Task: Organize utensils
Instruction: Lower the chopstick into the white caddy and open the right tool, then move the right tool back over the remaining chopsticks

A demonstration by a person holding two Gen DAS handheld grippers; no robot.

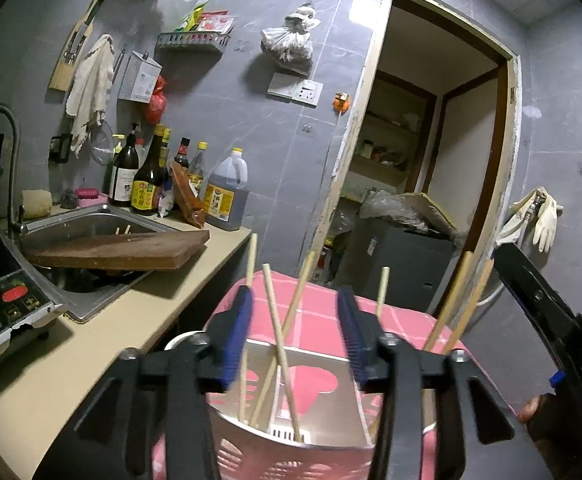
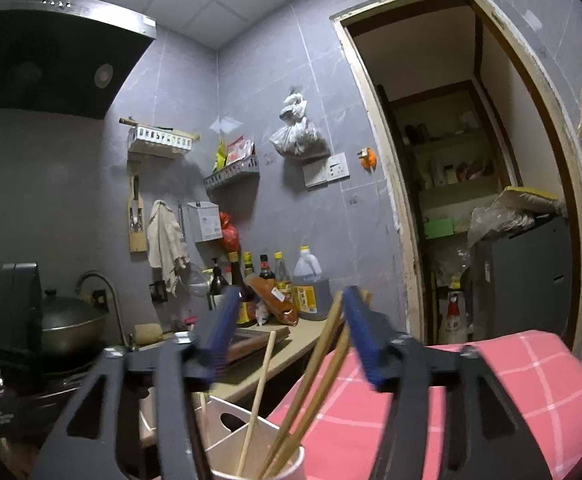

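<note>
While both my claws hang over the holder, this is the count:
Chopsticks: seven (image 1: 275, 320), standing loose in the holder, tips fanning toward 12 o'clock.
Holder: one (image 1: 291, 364), white, on the pink checked cloth (image 1: 319, 312), at 6 o'clock.
Left claw (image 1: 295, 332): partly parted, gripping nothing.
Right claw (image 2: 287, 332): wide, two chopsticks between its pads, unpressed.
Table (image 1: 131, 320): at 9 o'clock.
</note>
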